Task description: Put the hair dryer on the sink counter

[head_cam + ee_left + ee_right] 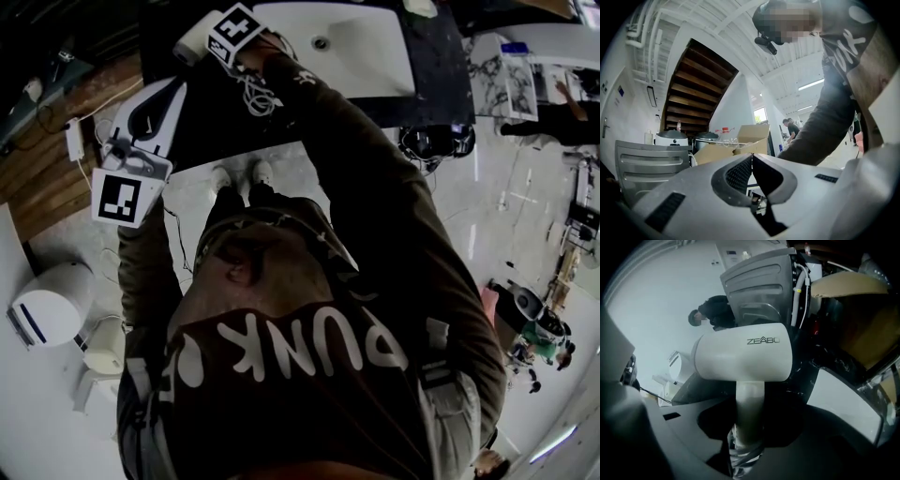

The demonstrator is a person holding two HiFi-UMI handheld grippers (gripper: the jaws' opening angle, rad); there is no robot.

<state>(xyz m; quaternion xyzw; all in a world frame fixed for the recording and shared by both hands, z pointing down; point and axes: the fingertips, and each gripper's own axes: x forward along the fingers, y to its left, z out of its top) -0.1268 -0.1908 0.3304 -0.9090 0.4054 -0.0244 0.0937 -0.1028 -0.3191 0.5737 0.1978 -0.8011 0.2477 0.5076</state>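
Observation:
A white hair dryer (743, 357) fills the right gripper view, its handle upright between the dark jaws of my right gripper (750, 401), which is shut on it. Its coiled cord (740, 458) bunches under the handle. In the head view the hair dryer (192, 42) and the right gripper (223, 39) are above the dark marble sink counter (436, 66), left of the white basin (366, 47). I cannot tell whether the dryer touches the counter. My left gripper (155, 112) hangs lower left, shut and empty; in its own view the left gripper (751, 158) points upward.
A white round appliance (52, 300) stands on the floor at the left beside wood flooring (47, 178). A black object (436, 141) sits under the counter edge. A ribbed metal panel (757, 287), a cardboard box (740, 140) and people are behind.

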